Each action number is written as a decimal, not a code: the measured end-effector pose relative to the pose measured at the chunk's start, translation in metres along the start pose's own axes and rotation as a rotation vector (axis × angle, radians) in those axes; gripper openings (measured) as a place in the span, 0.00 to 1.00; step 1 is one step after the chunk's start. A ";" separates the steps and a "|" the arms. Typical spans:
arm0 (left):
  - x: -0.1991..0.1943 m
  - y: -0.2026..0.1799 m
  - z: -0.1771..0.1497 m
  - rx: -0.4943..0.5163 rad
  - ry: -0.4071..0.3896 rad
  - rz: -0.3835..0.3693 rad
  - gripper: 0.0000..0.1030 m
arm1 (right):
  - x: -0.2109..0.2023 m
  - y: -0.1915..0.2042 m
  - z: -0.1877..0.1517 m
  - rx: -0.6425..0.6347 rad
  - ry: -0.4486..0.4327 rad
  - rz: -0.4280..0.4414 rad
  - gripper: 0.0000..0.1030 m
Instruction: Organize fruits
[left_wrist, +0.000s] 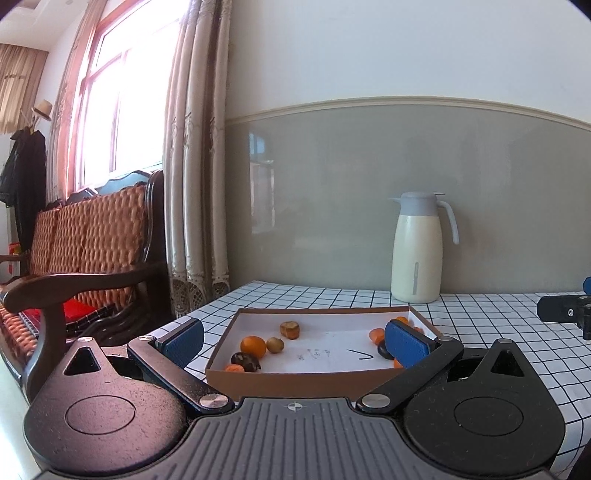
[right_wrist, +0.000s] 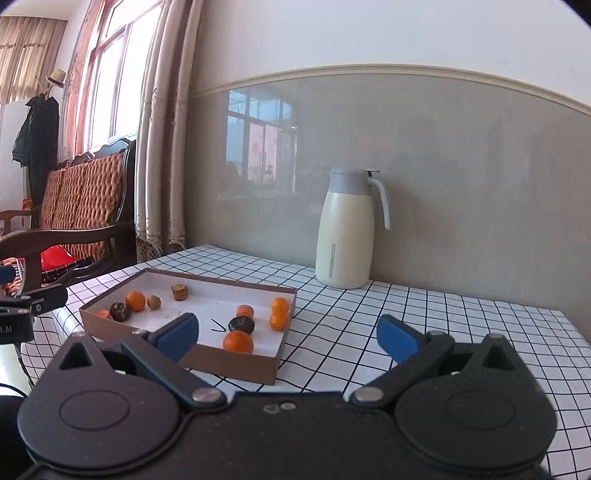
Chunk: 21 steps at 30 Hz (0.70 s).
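A shallow brown cardboard box (left_wrist: 295, 380) (right_wrist: 236, 363) with a white floor lies on the checked table. It holds several small fruits. At its left end sit an orange (left_wrist: 253, 346) (right_wrist: 135, 301), a dark fruit (left_wrist: 245, 362) (right_wrist: 120, 311), a greenish fruit (left_wrist: 275, 344) (right_wrist: 153, 301) and a brownish one (left_wrist: 289, 329) (right_wrist: 180, 292). At its right end sit more oranges (right_wrist: 238, 340) (right_wrist: 279, 306) and a dark fruit (right_wrist: 241, 325). My left gripper (left_wrist: 293, 341) is open, just before the box's near wall. My right gripper (right_wrist: 288, 336) is open by the box's right corner, holding nothing.
A cream thermos jug (left_wrist: 417, 249) (right_wrist: 346, 229) with a grey lid stands at the back by the wall. A wooden bench (left_wrist: 85, 251) with woven cushions stands left of the table under the window. The other gripper shows at the frame edge (left_wrist: 565, 310) (right_wrist: 22, 306).
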<state>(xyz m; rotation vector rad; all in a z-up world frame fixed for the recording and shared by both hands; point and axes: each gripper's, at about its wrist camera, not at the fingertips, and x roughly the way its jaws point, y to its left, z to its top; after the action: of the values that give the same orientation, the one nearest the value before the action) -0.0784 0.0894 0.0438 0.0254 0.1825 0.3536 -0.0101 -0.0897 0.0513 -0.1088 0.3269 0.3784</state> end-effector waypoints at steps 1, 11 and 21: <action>0.000 0.001 0.000 -0.003 -0.001 0.000 1.00 | -0.001 0.000 0.000 0.002 0.001 0.001 0.94; -0.001 0.003 -0.002 -0.013 -0.001 -0.003 1.00 | -0.002 0.002 -0.001 -0.003 0.008 -0.003 0.94; 0.000 0.006 -0.003 -0.021 -0.001 -0.004 1.00 | -0.001 0.003 -0.001 -0.004 0.011 -0.002 0.94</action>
<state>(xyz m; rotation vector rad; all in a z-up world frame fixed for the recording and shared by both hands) -0.0811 0.0945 0.0412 0.0044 0.1779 0.3519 -0.0126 -0.0871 0.0508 -0.1153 0.3370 0.3762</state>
